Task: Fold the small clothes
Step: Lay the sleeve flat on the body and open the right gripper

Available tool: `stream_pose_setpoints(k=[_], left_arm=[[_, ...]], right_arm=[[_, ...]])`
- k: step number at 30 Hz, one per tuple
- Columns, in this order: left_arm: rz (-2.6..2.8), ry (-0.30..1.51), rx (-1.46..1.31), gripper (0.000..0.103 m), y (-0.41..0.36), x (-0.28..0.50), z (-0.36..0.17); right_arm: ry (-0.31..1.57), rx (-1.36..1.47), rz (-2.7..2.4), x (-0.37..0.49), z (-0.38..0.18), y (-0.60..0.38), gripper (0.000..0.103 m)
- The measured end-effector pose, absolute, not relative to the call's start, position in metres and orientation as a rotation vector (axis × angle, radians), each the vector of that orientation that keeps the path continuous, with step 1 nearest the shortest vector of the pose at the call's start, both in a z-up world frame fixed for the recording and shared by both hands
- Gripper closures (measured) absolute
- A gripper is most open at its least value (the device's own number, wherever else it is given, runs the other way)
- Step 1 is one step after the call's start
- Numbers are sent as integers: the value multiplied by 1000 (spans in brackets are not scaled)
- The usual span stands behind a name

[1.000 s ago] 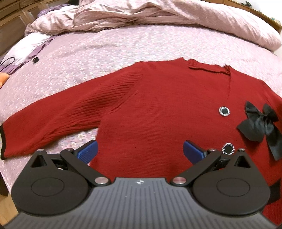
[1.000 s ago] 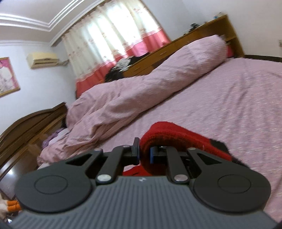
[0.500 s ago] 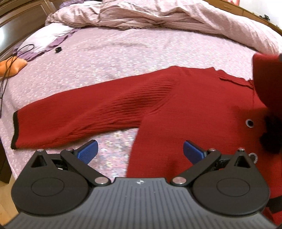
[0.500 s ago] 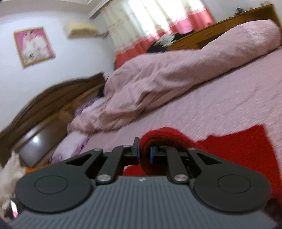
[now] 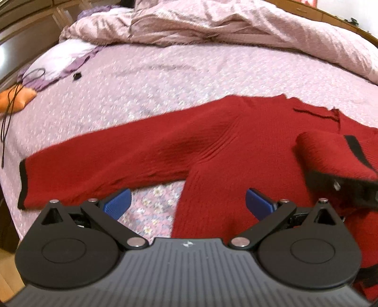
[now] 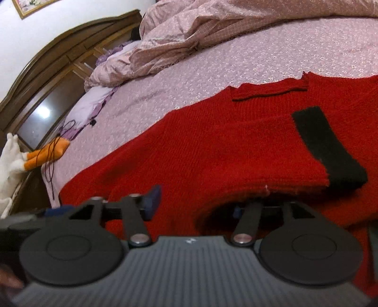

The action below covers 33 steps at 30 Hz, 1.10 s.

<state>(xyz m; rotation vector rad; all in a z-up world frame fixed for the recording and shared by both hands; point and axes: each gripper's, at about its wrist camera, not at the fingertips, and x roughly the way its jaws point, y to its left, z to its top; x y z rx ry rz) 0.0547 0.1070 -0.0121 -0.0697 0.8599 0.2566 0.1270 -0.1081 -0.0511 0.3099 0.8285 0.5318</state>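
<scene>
The red knitted cardigan with black trim lies flat on the bed with the pink flowered sheet, its left sleeve stretched toward nine o'clock in the left wrist view. A second ago the right sleeve was pinched up in the air by the right gripper; now that black-cuffed sleeve lies folded across the chest of the cardigan, at three o'clock in the left view. The right gripper's jaws are opening: one blue pad stands clear, the other sits under the sleeve's loose fold, and nothing is pinched. It has come down from above the bed to just over the knit. The left gripper hangs over the cardigan's lower edge at six o'clock, jaws spread wide and empty as before. A rumpled pink duvet lies at twelve o'clock, an orange soft toy at the bed's edge at ten o'clock
</scene>
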Motion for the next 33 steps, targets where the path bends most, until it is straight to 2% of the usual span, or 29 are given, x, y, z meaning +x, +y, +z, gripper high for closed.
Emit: stream_pose_setpoints(k=[1, 13, 26, 33], left_arm=[[247, 851, -63, 0, 103, 57, -9], [41, 812, 18, 0, 35, 75, 12], [-111, 824, 264, 0, -63, 107, -15], [-100, 807, 356, 0, -86, 128, -34]], right_arm=[[831, 316, 539, 122, -47, -111, 32], [770, 285, 325, 91, -7, -189, 33], [796, 426, 35, 109, -35, -262, 33], [818, 451, 22, 122, -40, -272, 32]])
